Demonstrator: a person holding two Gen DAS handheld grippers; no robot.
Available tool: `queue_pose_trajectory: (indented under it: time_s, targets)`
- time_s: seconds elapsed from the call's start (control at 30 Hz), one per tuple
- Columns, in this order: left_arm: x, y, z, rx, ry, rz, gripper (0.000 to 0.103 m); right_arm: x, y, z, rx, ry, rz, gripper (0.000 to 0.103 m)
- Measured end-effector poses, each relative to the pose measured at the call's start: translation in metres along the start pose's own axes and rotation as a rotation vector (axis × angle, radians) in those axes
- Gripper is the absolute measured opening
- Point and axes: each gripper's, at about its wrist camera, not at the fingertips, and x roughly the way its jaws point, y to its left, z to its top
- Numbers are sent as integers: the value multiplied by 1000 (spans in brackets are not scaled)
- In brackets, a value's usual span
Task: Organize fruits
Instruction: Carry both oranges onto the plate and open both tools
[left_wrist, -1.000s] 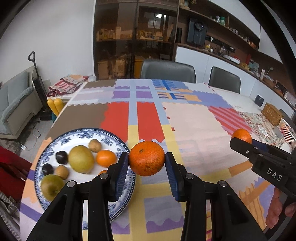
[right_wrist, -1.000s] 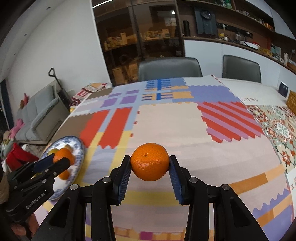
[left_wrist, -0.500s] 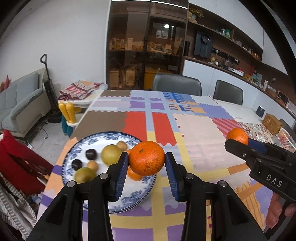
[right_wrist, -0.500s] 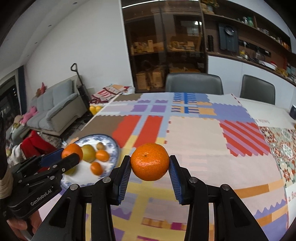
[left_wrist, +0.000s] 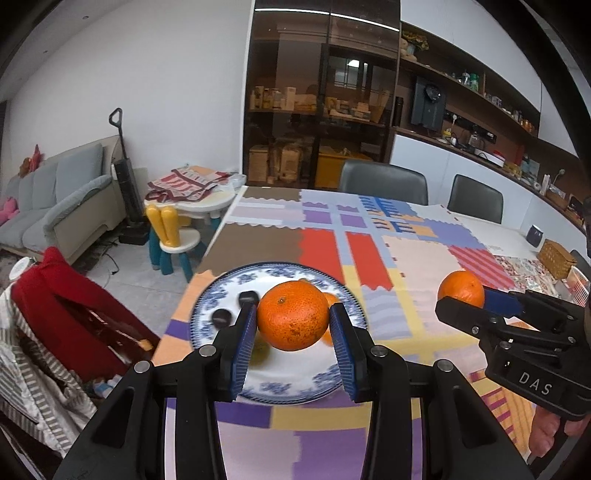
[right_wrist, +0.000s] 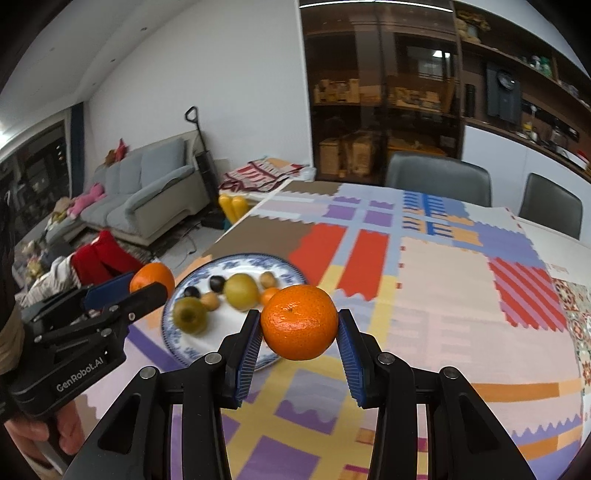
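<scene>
Two oranges carried in the air toward a crowded plate near the surface's left edge.

We see the surface (right_wrist: 443, 295) under a patchwork cloth, with the plate (right_wrist: 236, 262) close to its left edge and already holding a pear (right_wrist: 242, 291), an apple (right_wrist: 189, 315), and smaller dark and orange fruit. Our left hand-held gripper (left_wrist: 293, 332) is clamped on an orange (left_wrist: 293, 319) above the plate; our right hand-held gripper (right_wrist: 300, 338) is clamped on a second orange (right_wrist: 300, 323) just right of the plate. We judge the risks thus: a round orange released onto crowded fruit could roll off the rim and over the nearby edge; both hand-held grippers converging could collide; a high release could knock the small fruit loose.
</scene>
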Motion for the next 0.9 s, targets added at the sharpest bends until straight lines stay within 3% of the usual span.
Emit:
queue_pose_trajectory:
  time_s: [0.43,0.9]
  targets:
    - [16,41,-8,41,53,50,40,49,43,-4,-36,102,90,42]
    - [49,17,-22,98,141,-75,40,94,43,-18,-43,192,107,42]
